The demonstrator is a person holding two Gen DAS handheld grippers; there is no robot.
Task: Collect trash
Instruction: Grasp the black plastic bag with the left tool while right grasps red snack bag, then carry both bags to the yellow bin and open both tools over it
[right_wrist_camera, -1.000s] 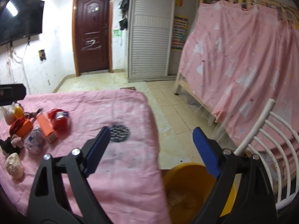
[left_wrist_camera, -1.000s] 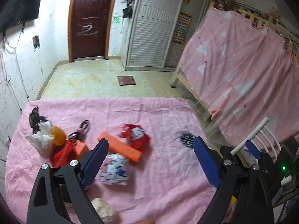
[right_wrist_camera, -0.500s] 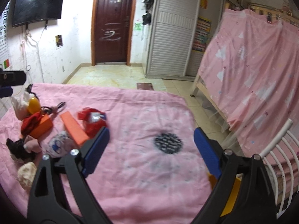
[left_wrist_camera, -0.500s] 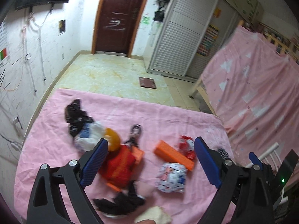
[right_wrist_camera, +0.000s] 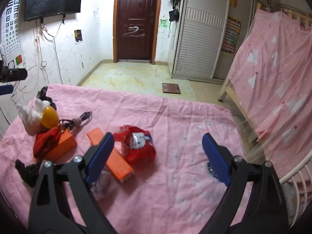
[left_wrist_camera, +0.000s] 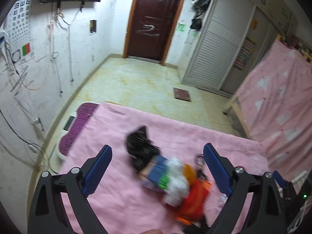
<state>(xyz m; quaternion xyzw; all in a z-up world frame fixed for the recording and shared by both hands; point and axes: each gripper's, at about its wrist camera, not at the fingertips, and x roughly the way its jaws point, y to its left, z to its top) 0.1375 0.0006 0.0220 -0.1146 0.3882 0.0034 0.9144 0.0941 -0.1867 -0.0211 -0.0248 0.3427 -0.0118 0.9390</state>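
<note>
Trash lies on a table with a pink cloth point(right_wrist_camera: 175, 117). In the right wrist view I see a red crumpled wrapper point(right_wrist_camera: 138, 146), a long orange box point(right_wrist_camera: 111, 156), an orange carton point(right_wrist_camera: 62, 146) under red cloth, a yellow ball point(right_wrist_camera: 49, 117), a white bag point(right_wrist_camera: 31, 117) and a black cable point(right_wrist_camera: 78, 120). My right gripper point(right_wrist_camera: 158, 156) is open and empty above the wrapper. In the blurred left wrist view, my left gripper point(left_wrist_camera: 158, 167) is open and empty over black crumpled trash point(left_wrist_camera: 141, 148) and the white bag point(left_wrist_camera: 175, 185).
A purple and white scale point(left_wrist_camera: 76, 128) sits on the floor off the table's far left corner. A white chair frame point(right_wrist_camera: 292, 175) stands at the table's right. A pink-draped bed point(right_wrist_camera: 276, 78) is at the right. A small brown mat point(right_wrist_camera: 171, 87) lies on the floor.
Both grippers have swung left. The left view now centres on the black trash and white bag. The right view has left the yellow bin and now centres on the red wrapper.
</note>
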